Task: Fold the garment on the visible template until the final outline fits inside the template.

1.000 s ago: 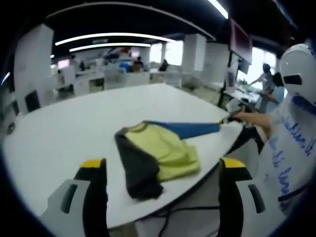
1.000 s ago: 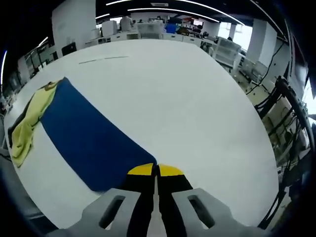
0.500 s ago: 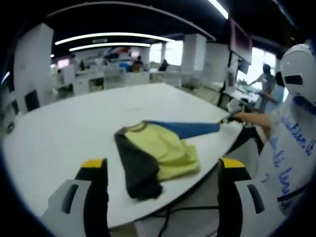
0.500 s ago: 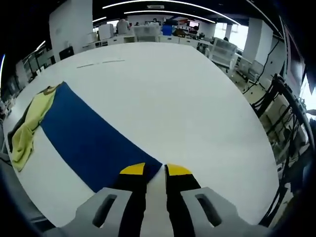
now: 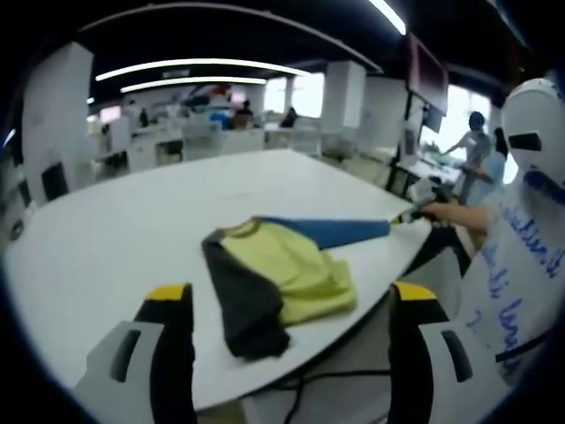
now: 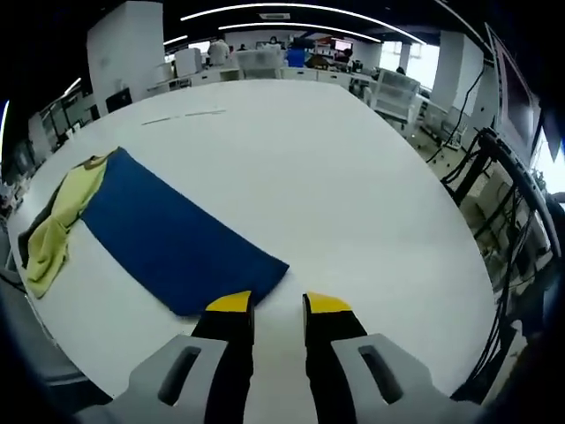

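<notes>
Blue, yellow and grey cloth garment [image 6: 168, 243] lies flat on the white table [image 6: 353, 194]; both parted, empty grippers [image 5: 291, 305] [image 6: 277, 305] should next regrip opposite edges evenly.

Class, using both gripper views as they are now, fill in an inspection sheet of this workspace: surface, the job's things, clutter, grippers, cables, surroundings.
Surface: white table, large, rounded edge.
Job's things: garment near the table edge, blue part stretched out flat, yellow and dark parts bunched. No template outline made out.
Clutter: nothing seen.
Grippers: left gripper open, held back from the table; right gripper open, just off the blue end, holding nothing.
Cables: dark cables under the table edge.
Surroundings: open office, ceiling strip lights, a person standing at the far right.
</notes>
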